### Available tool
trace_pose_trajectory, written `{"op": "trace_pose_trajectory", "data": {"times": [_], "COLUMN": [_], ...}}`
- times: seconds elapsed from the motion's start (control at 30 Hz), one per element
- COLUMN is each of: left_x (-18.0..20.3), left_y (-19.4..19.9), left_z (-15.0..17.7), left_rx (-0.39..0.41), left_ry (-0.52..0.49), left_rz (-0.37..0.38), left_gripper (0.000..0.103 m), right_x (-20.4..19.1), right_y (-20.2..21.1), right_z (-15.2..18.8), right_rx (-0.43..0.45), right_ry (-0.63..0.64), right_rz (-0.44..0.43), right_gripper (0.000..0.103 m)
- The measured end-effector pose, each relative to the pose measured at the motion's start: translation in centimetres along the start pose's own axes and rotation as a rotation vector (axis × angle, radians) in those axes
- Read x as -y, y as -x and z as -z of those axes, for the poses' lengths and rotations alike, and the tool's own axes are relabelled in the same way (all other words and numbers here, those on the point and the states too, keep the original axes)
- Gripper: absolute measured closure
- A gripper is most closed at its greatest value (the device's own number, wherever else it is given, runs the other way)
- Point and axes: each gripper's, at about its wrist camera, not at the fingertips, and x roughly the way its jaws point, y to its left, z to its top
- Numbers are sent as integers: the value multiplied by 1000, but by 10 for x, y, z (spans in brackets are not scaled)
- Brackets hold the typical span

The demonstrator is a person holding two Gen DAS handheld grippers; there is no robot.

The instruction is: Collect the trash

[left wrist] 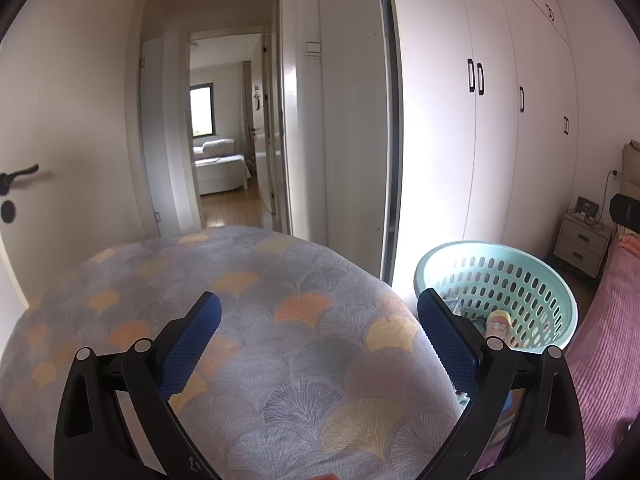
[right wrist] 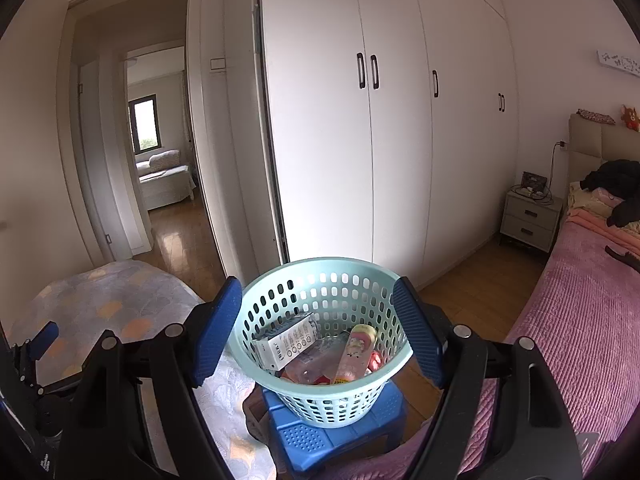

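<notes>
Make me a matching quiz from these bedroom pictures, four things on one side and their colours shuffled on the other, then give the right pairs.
Things:
1. basket
2. stool
3. bed cover
4. wardrobe doors

Colours:
A. white
B. pink
C. mint green
D. blue

Pairs: 1-C, 2-D, 3-B, 4-A
</notes>
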Motion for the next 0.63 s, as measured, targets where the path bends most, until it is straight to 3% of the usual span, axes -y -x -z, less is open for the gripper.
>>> {"op": "trace_pose_trajectory", "data": {"times": [0.2, 0.33, 0.5, 0.63], "left_x": [4, 5, 1, -2], "left_y": [23, 48, 62, 80], "left_z": [-10, -16, -17, -16], "left_rx": [6, 52, 12, 36], "left_ry": [-17, -22, -3, -3], "left_rz": [-5, -29, 23, 19], "left_gripper": [8, 8, 8, 8], "right_x": [3, 5, 6, 5], "right_y": [16, 27, 45, 56], "right_z": [-5, -6, -9, -10], "right_rx": [26, 37, 56, 65], "right_ry": [-7, -15, -17, -24], "right_rz": [-9, -15, -25, -43], "right_gripper": [29, 29, 28, 26]}}
